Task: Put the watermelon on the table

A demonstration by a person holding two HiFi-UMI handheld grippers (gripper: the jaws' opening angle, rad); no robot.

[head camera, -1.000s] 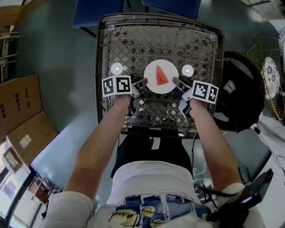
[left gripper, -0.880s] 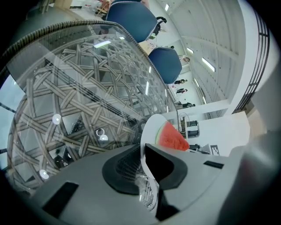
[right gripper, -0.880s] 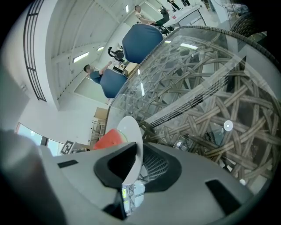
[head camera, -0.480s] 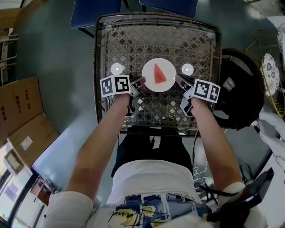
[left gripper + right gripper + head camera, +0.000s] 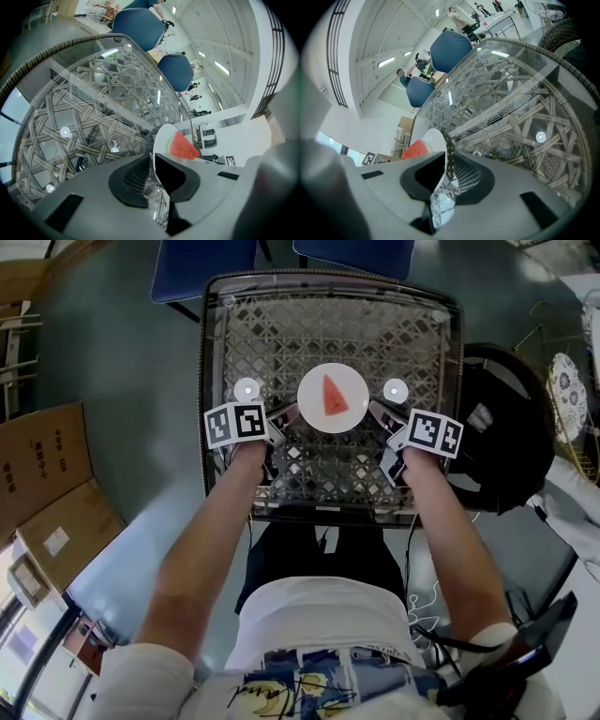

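Note:
A red triangular watermelon slice (image 5: 333, 395) lies on a round white plate (image 5: 314, 415) at the middle of the glass-topped wicker table (image 5: 328, 324). My left gripper (image 5: 289, 412) is at the plate's left rim and my right gripper (image 5: 375, 410) at its right rim. In the left gripper view the plate's thin rim (image 5: 161, 136) runs in between the close-set jaws of the left gripper (image 5: 152, 161), with the slice (image 5: 183, 146) just beyond. In the right gripper view the right gripper (image 5: 446, 161) is likewise shut on the plate's rim (image 5: 433, 138), beside the slice (image 5: 415, 150).
Two small white discs (image 5: 246, 387) (image 5: 395, 388) sit on the table either side of the plate. Blue chairs (image 5: 206, 263) stand beyond the far edge. A black round seat (image 5: 506, 437) is to the right, and cardboard boxes (image 5: 42, 465) lie on the floor to the left.
The plate with the slice has shifted a little farther onto the table. My left gripper has edged slightly left; the right has hardly moved.

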